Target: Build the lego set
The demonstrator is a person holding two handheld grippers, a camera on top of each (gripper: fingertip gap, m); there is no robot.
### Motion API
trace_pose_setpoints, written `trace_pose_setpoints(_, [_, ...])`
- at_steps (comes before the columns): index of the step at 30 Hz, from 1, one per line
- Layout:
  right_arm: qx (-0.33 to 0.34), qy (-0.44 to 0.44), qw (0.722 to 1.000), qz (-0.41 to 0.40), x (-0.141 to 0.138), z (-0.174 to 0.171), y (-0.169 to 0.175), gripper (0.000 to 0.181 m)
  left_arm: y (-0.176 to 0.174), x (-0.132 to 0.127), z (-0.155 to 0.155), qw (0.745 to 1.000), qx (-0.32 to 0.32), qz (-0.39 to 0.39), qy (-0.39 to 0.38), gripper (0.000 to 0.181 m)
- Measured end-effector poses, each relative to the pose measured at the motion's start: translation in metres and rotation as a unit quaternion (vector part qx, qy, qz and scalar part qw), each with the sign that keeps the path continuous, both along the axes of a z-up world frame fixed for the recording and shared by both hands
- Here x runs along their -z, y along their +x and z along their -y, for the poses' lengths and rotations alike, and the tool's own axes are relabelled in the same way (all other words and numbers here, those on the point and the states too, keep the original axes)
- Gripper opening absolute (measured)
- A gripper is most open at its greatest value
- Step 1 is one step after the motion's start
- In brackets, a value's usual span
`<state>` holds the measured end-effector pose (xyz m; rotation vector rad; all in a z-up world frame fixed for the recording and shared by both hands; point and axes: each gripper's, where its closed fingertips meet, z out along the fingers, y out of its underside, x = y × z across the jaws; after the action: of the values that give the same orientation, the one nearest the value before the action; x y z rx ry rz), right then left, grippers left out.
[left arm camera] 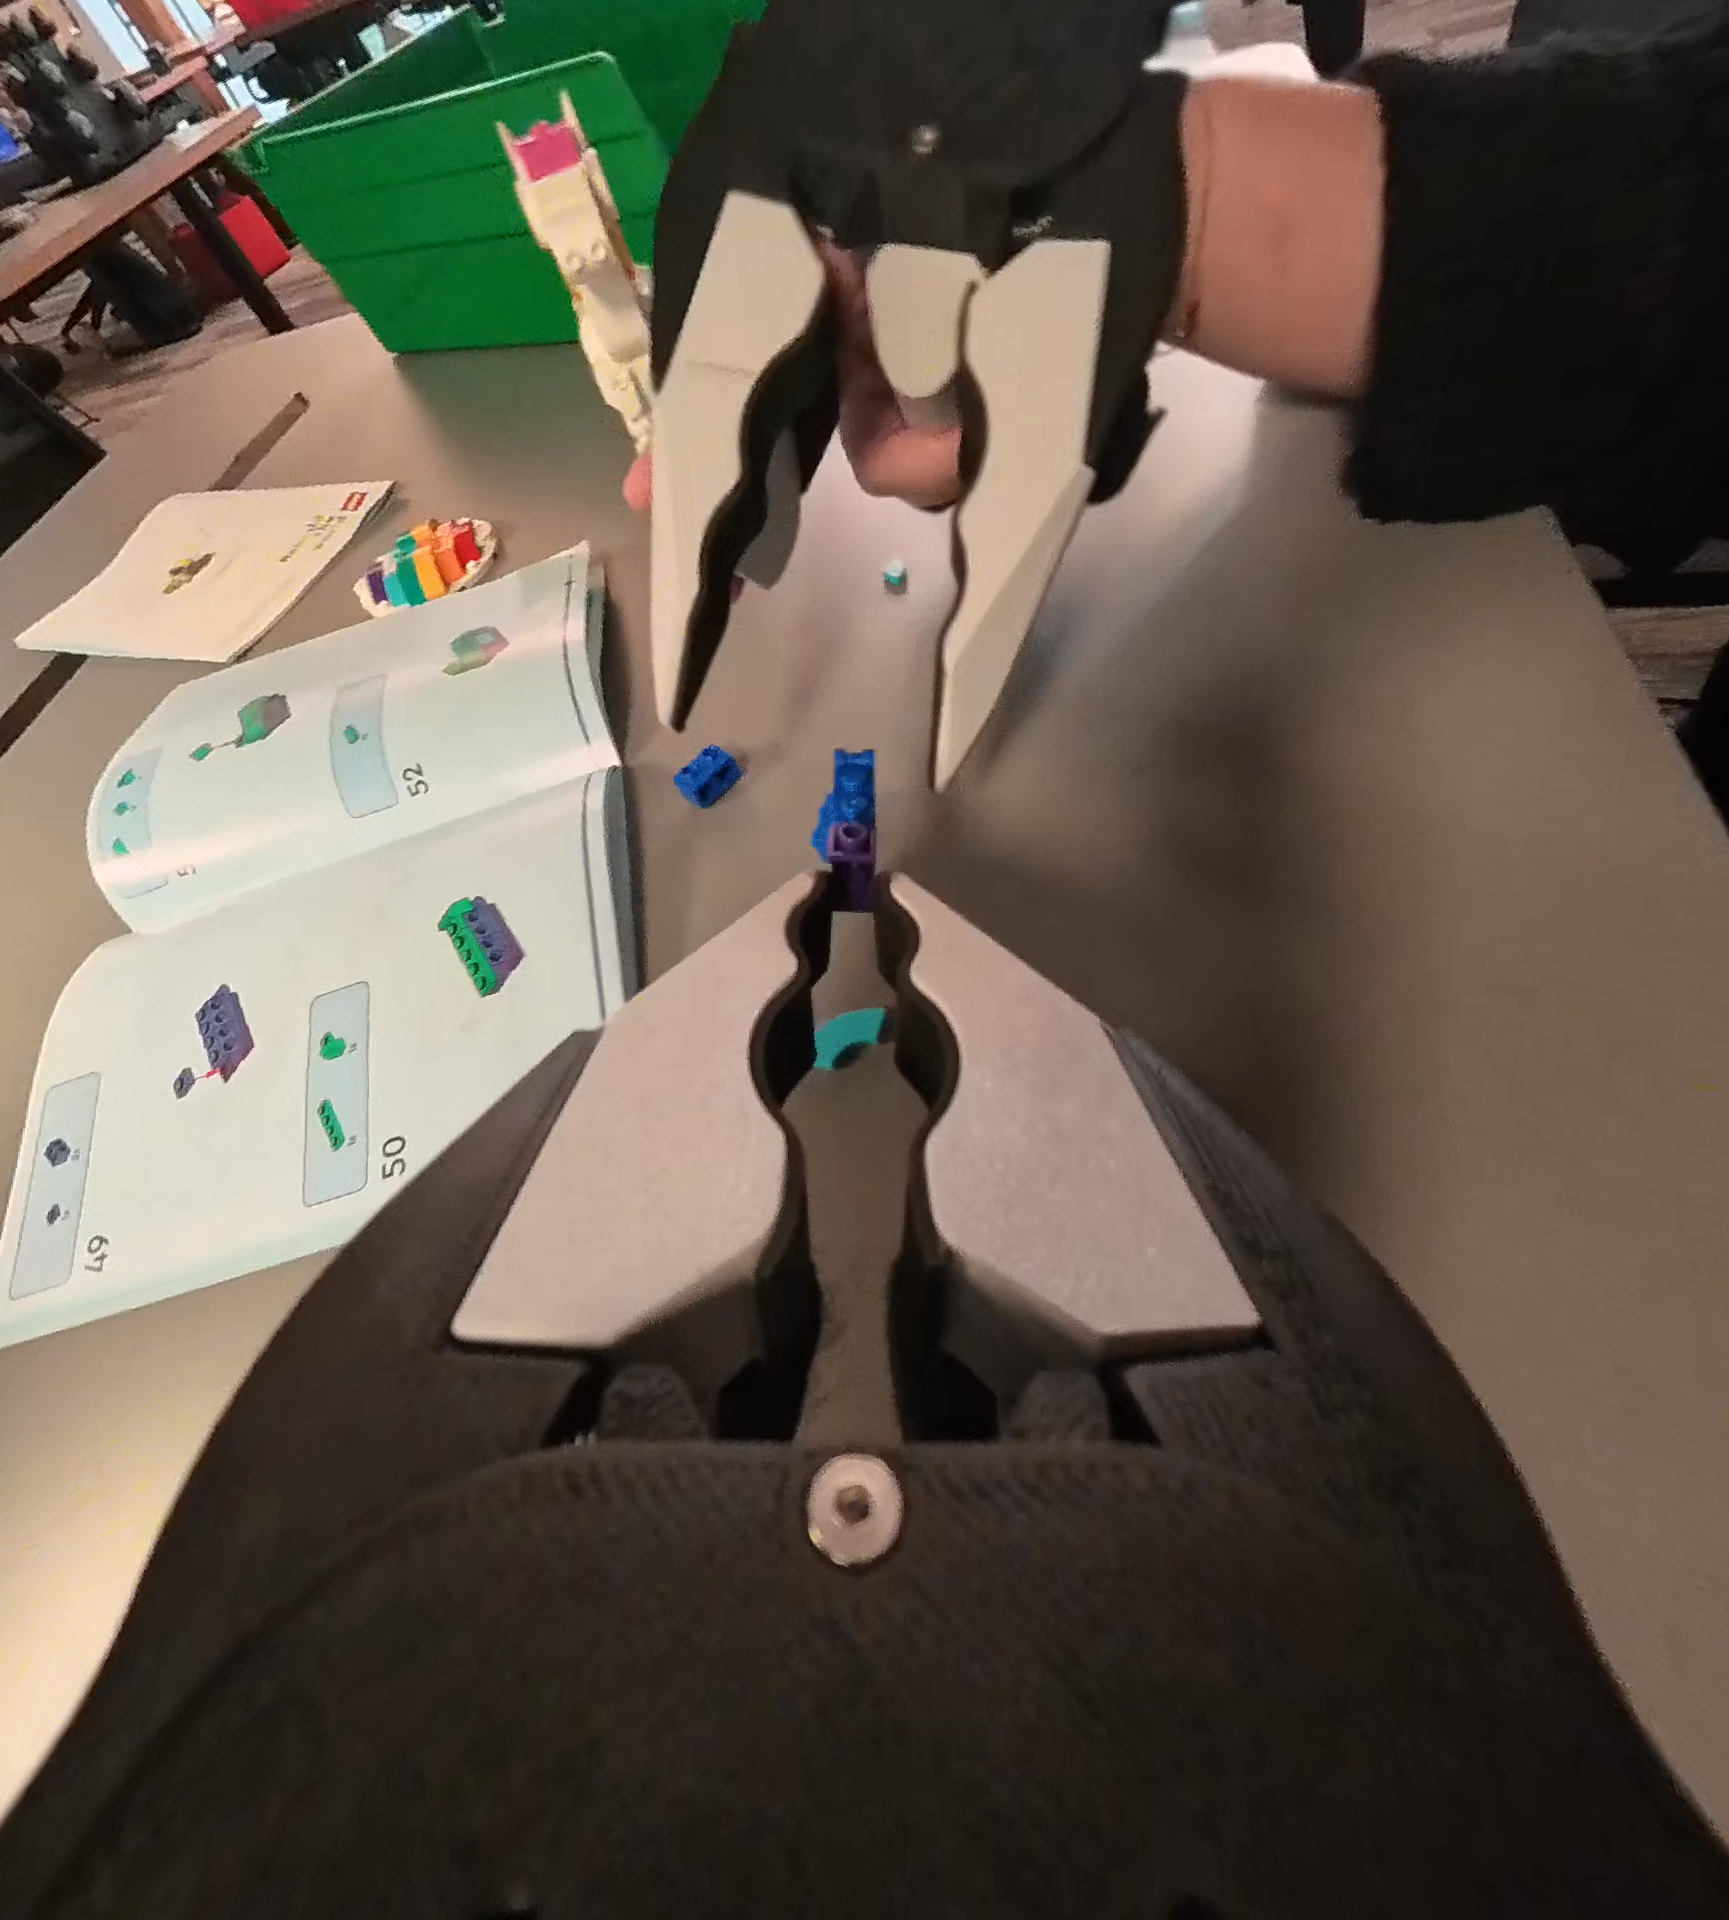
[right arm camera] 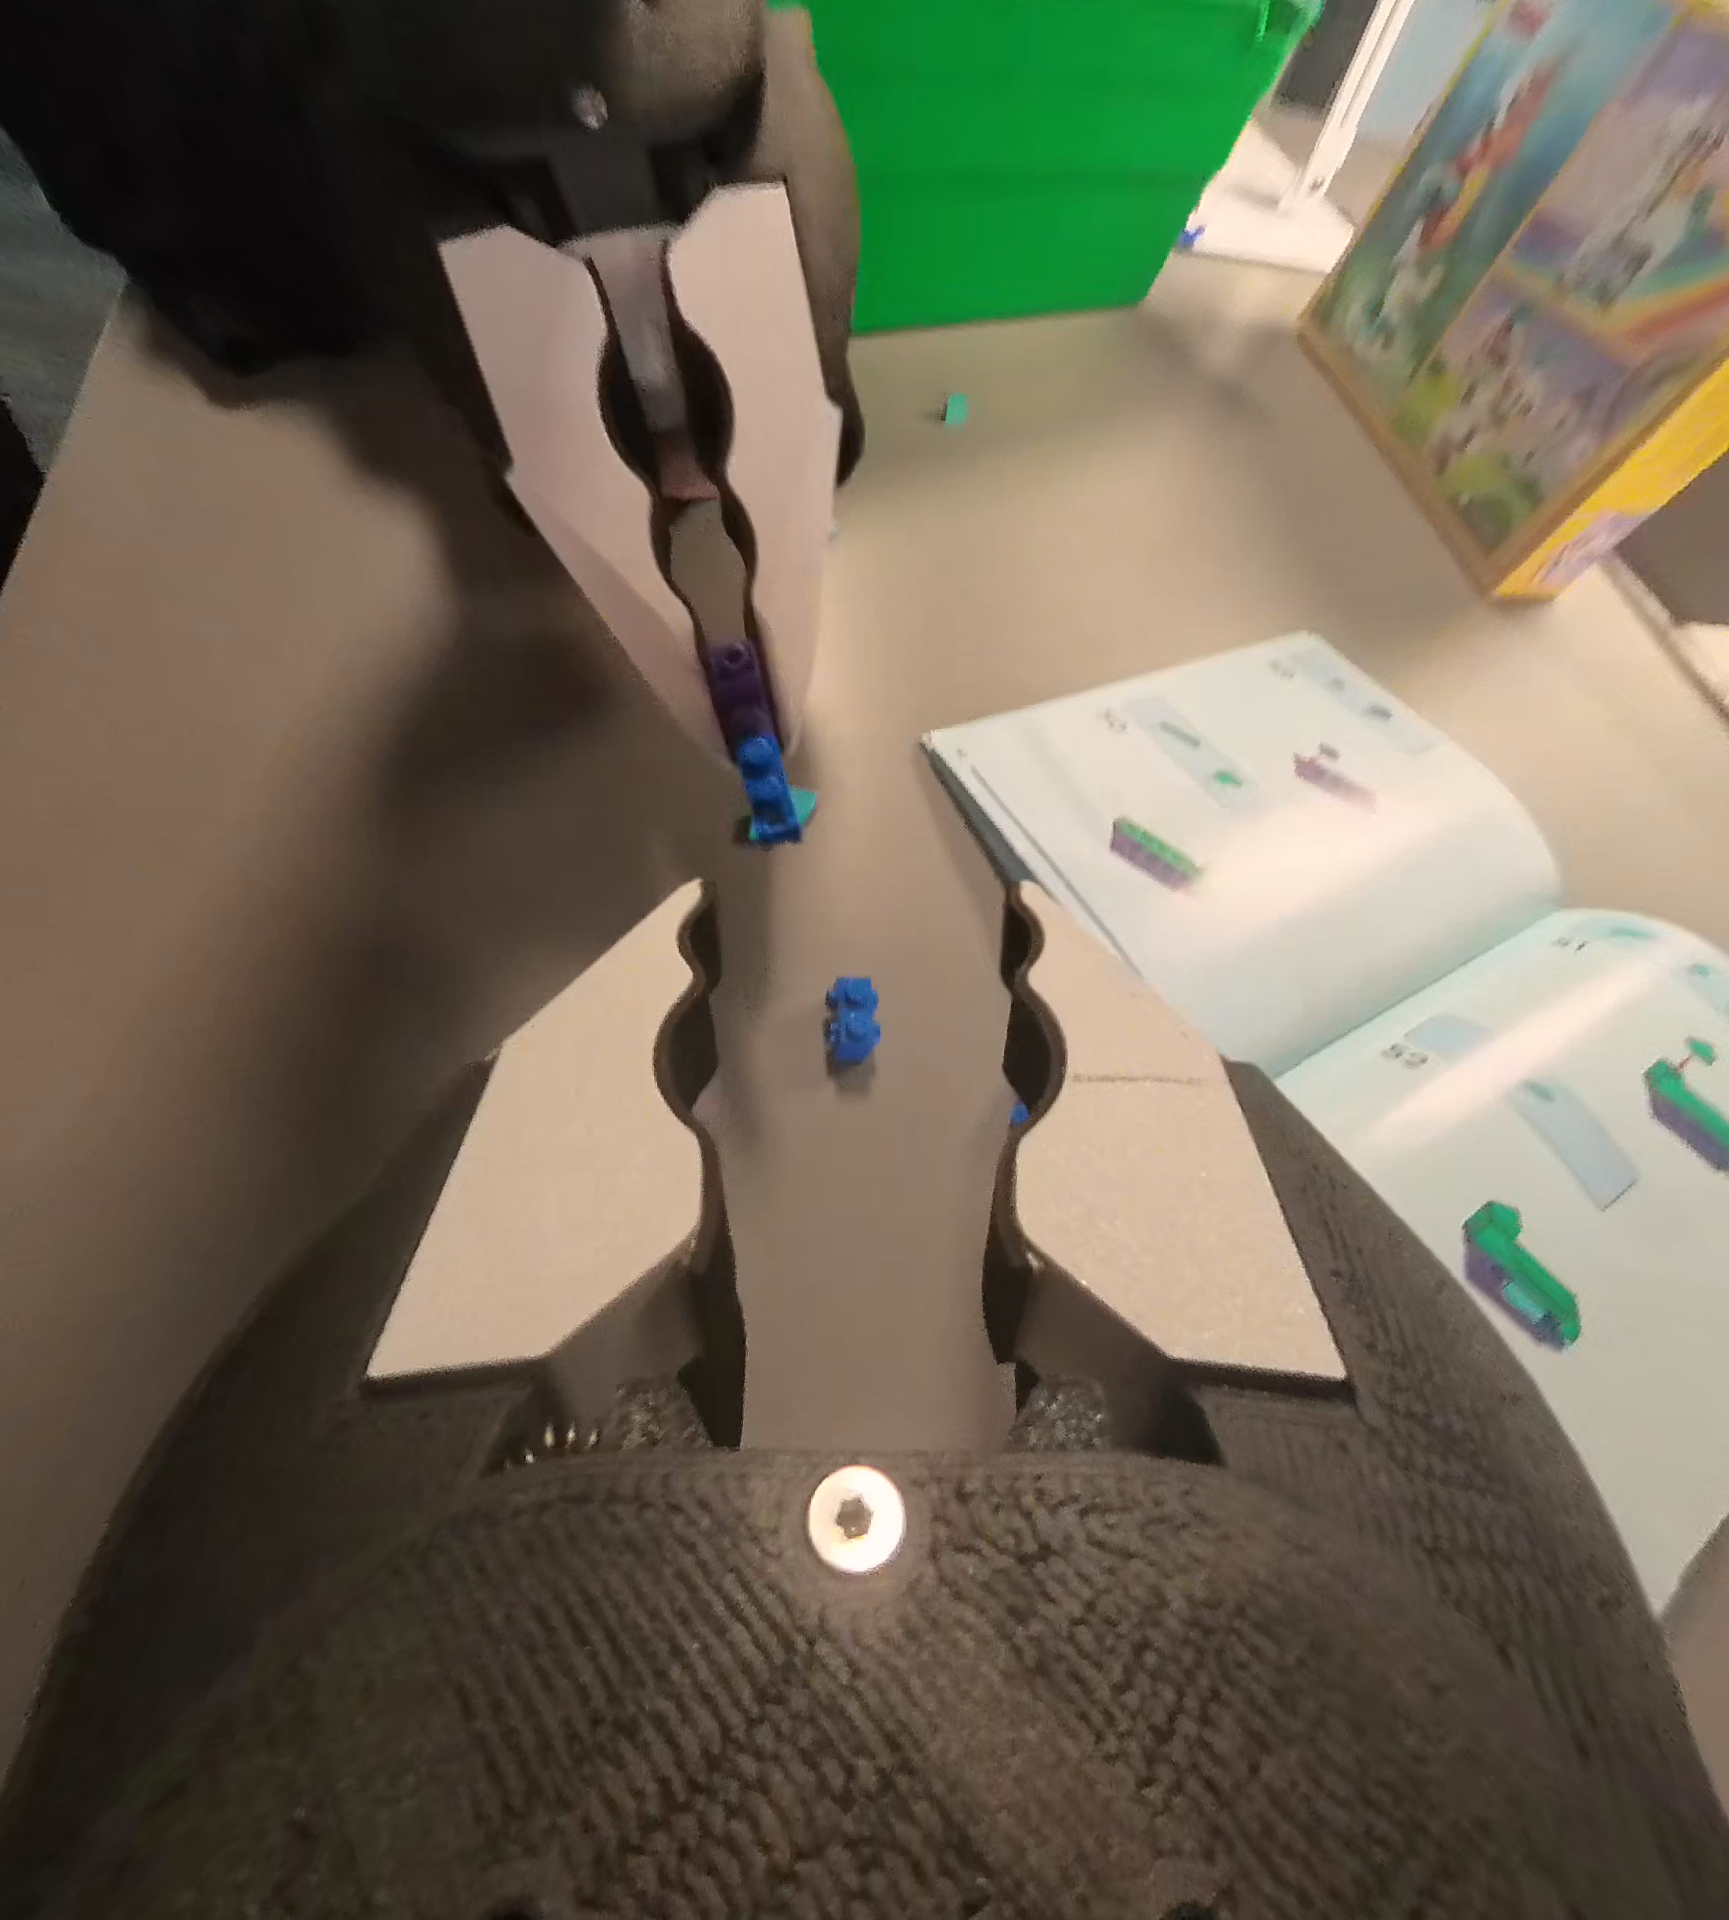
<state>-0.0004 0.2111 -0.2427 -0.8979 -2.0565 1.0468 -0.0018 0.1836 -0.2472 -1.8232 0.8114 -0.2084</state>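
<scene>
Left tool (left arm camera: 852, 883): I had it clamped on the stack, fingertips pinching the purple end; it also showed at the far side of the right wrist view (right arm camera: 751, 727).
Right tool (right arm camera: 855, 904): I held it with its fingers wide apart and nothing between them; in the left wrist view it hung tip-down above the table (left arm camera: 808, 753).
Stack (left arm camera: 849, 821): purple brick nearest my left tool, blue bricks beyond it, a bit of teal at the far end; held clear of the table.
Blue brick (left arm camera: 709, 774): loose on the table, just beside the booklet's edge and under the right tool's tips; in the right wrist view it lay between my open fingers (right arm camera: 852, 1023).
Teal arch (left arm camera: 849, 1037): on the table, seen through the gap of my left tool.
Small teal piece (left arm camera: 895, 575): alone on the table, farther off past the right tool.
Booklet (left arm camera: 340, 914): open flat on the table to the left of the left tool.
Second booklet (left arm camera: 205, 571): closed, beyond the open one.
Rainbow piece (left arm camera: 429, 556): on the table between the two booklets.
White model (left arm camera: 600, 291): upright, pink on top, in front of the green bin (left arm camera: 444, 208).
Box (right arm camera: 1587, 291): standing at the table's far right in the right wrist view.
Table (left arm camera: 1255, 935): grey; frames were blurred.
</scene>
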Motion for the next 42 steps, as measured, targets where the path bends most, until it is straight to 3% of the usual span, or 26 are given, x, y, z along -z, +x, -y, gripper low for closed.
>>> trace_pose_setpoints(5, [0.010, 0.100, 0.992, -0.072, -0.002, 0.003, -0.014, 0.053, -0.014, -0.004, -0.007, 0.998, -0.044, 0.033, -0.006, 0.007])
trace_pose_setpoints(11, [0.022, 0.216, 0.964, -0.155, -0.007, 0.009, -0.028, 0.049, -0.026, -0.010, -0.012, 0.994, -0.073, 0.078, -0.014, 0.007])
trace_pose_setpoints(24, [0.047, 0.299, 0.923, -0.237, -0.021, 0.011, -0.034, 0.039, -0.032, -0.011, -0.014, 0.991, -0.093, 0.094, -0.017, 0.007])
trace_pose_setpoints(32, [0.060, 0.501, 0.819, -0.272, -0.023, 0.007, -0.039, 0.036, -0.031, -0.014, -0.015, 0.982, -0.097, 0.155, -0.046, 0.007])
trace_pose_setpoints(35, [0.069, 0.522, 0.803, -0.279, -0.025, 0.009, -0.040, 0.034, -0.031, -0.013, -0.015, 0.981, -0.097, 0.161, -0.052, 0.007])
trace_pose_setpoints(42, [0.086, 0.538, 0.796, -0.265, -0.022, 0.001, -0.044, 0.028, -0.029, -0.013, -0.014, 0.981, -0.093, 0.161, -0.052, 0.007])
